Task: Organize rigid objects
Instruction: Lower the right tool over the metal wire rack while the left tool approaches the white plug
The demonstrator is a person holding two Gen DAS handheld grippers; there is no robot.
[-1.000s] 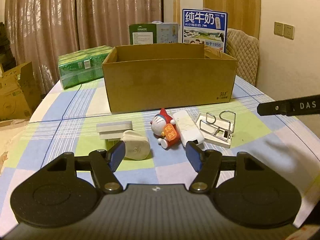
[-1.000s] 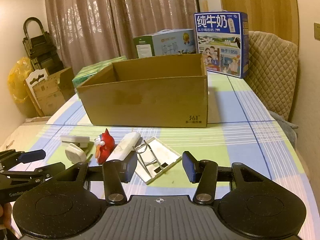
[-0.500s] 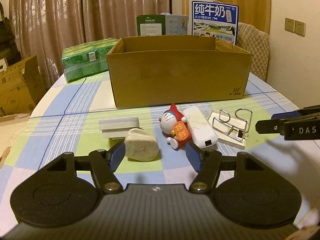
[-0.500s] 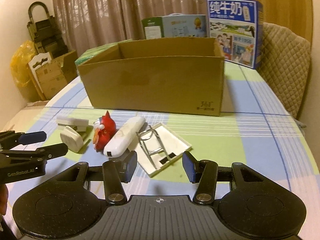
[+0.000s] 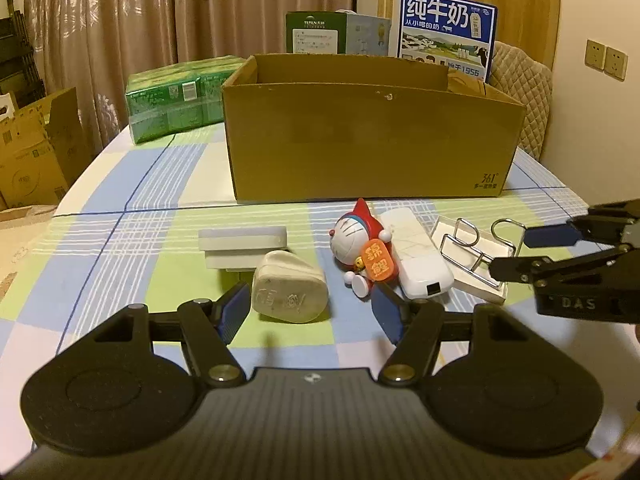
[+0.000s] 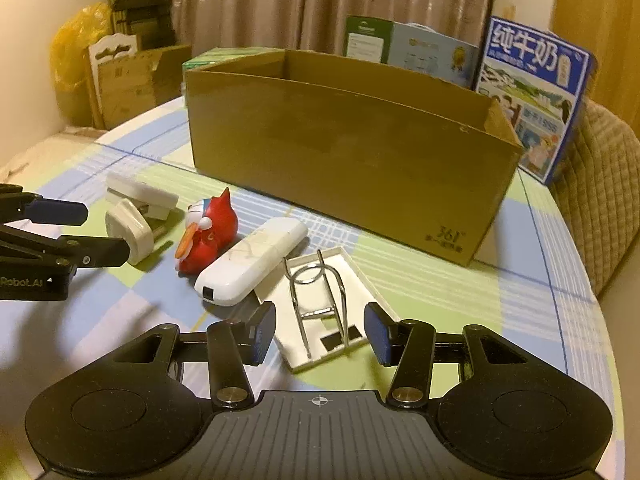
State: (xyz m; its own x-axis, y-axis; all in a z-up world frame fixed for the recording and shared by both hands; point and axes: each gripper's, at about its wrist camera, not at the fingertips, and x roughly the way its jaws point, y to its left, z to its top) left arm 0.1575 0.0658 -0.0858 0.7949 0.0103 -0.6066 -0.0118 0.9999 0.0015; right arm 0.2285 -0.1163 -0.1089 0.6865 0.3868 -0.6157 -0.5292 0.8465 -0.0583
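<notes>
The left gripper (image 5: 308,306) is hovering with its jaws parted and empty, the rounded cream plug (image 5: 290,293) lying between and just ahead of the pads, untouched. The right gripper (image 6: 320,332) is likewise standing apart and gripping nothing, its fingers flanking the near end of the white tray (image 6: 360,284) that is carrying a bent wire rack (image 6: 316,292).

Moving outward, the task's items are lying in a row on the table, in front of the box: a stacked white block (image 5: 242,246) touching the plug, a red-and-blue cat figurine (image 5: 362,248) lying on its back, and a white oblong device (image 5: 416,258) resting against it, just beside the tray. Behind them an open cardboard box (image 5: 368,136) is sitting; its interior is not showing.

The checked tablecloth (image 5: 132,240) in blue, green and white is covering the table. A green wrapped pack (image 5: 176,100), a teal carton (image 5: 336,34) and a blue milk carton (image 5: 448,34) are standing behind the box. Brown curtains (image 5: 160,20) are hanging along the far wall, a quilted chair (image 6: 600,184) is sitting on the right, and floor cartons (image 5: 32,152) are standing on the left.
</notes>
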